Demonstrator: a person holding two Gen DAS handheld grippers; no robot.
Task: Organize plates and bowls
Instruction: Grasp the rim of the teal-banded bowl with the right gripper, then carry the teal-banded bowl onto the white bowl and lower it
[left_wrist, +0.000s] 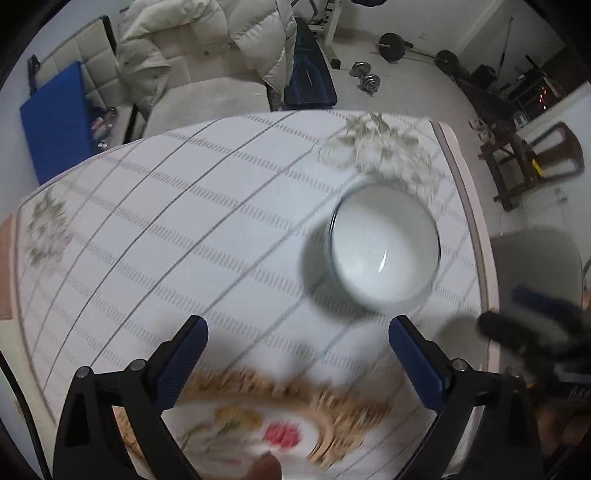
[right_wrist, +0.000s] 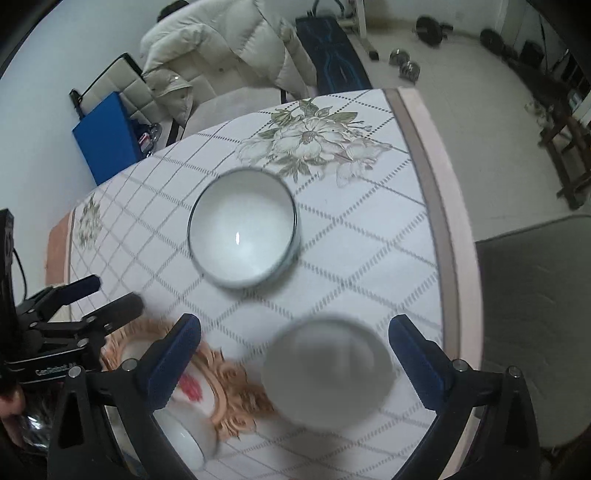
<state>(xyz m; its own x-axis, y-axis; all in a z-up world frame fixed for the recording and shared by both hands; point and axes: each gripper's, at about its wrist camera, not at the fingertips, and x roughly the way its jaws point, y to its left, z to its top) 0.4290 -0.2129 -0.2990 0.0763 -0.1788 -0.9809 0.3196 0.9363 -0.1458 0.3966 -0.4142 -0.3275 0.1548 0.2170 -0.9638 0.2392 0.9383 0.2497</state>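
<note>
The left gripper (left_wrist: 297, 343) points down at the table (left_wrist: 476, 221). Its two blue fingers (left_wrist: 184, 354) are spread wide and nothing is between them. A flowery plate (left_wrist: 258, 417) with a gold rim lies on the table under this gripper, close to the camera, and it looks blurry. A white bowl (left_wrist: 384, 247) sits on the checked cloth (left_wrist: 147, 229) past the right finger's tip, apart from the plate.

The right gripper (right_wrist: 295, 341) also points down with its fingers (right_wrist: 417, 358) spread wide. It pinches nothing. A small white bowl (right_wrist: 328, 373) shows between the two fingers, below them, very blurry. I cannot tell if it touches the cloth. The bigger white bowl (right_wrist: 243, 229) sits on the table further ahead, past the fingertips. The flowery plate (right_wrist: 207, 373) lies beside and under the left finger. Something white (right_wrist: 184, 435) rests on the plate near the camera, but I cannot tell what it is. The left gripper (right_wrist: 99, 299) shows at the far left side, over the plate's edge.
</note>
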